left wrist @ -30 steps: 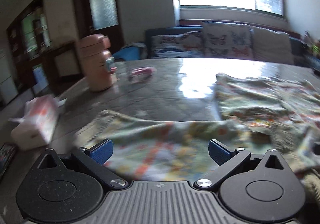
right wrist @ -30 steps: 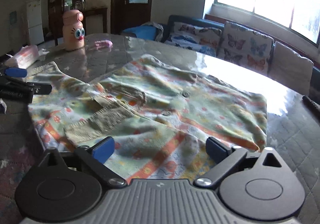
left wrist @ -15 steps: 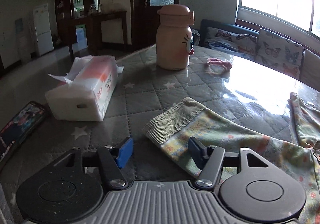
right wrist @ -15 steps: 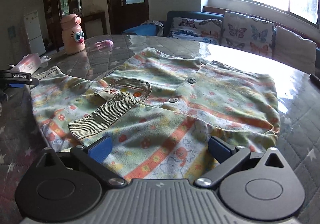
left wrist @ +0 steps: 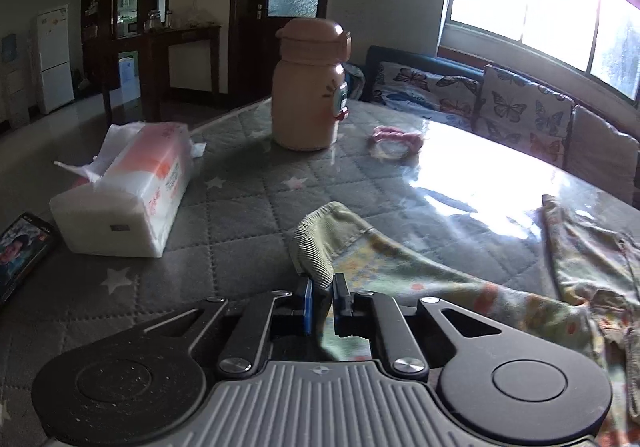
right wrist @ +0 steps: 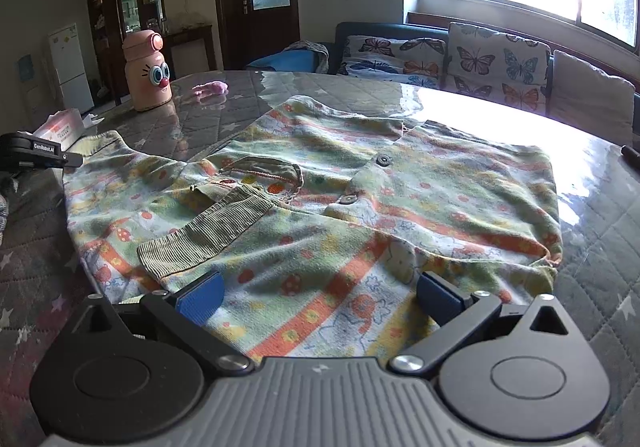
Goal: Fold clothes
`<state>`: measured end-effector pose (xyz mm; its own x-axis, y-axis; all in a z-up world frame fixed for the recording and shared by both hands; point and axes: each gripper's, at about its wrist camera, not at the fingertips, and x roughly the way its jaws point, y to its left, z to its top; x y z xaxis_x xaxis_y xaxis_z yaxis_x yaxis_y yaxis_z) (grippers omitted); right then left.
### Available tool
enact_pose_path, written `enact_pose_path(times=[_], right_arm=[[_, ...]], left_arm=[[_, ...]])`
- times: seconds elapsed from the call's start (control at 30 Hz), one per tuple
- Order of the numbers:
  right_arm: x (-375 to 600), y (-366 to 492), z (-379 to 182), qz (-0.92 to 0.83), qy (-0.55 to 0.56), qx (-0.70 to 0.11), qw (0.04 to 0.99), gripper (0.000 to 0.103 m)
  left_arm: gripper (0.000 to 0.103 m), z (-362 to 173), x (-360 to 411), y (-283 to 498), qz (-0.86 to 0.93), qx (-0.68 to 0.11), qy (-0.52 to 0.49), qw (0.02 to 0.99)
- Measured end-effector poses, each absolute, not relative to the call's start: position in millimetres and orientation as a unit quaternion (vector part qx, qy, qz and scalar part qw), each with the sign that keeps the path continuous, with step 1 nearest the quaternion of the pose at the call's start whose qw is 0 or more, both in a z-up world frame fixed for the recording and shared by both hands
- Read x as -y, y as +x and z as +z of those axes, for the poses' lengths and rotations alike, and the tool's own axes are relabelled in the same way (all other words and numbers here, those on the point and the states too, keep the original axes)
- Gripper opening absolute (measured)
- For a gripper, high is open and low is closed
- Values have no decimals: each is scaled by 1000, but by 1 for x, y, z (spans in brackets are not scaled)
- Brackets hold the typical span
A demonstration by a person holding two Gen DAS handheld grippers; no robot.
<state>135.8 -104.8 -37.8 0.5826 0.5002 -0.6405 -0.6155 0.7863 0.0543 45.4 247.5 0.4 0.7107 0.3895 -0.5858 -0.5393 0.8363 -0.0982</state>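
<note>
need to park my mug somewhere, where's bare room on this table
Bare quilted cover lies between the tissue pack, the pink bottle and the sleeve cuff. More is right of the shirt. The shirt fills the middle.

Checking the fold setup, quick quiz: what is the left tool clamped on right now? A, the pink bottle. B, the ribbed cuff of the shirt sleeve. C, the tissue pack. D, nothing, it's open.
B: the left tool has its blue pads pinched shut on the ribbed cuff of the patterned shirt.
</note>
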Motion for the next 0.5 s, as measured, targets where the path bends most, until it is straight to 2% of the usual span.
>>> enact_pose_path(times=[0.5], right_arm=[[162,118,-4,273,-50,-291,916,103]], left_arm=[[9,73,-124,59,40,-218,-116,968]])
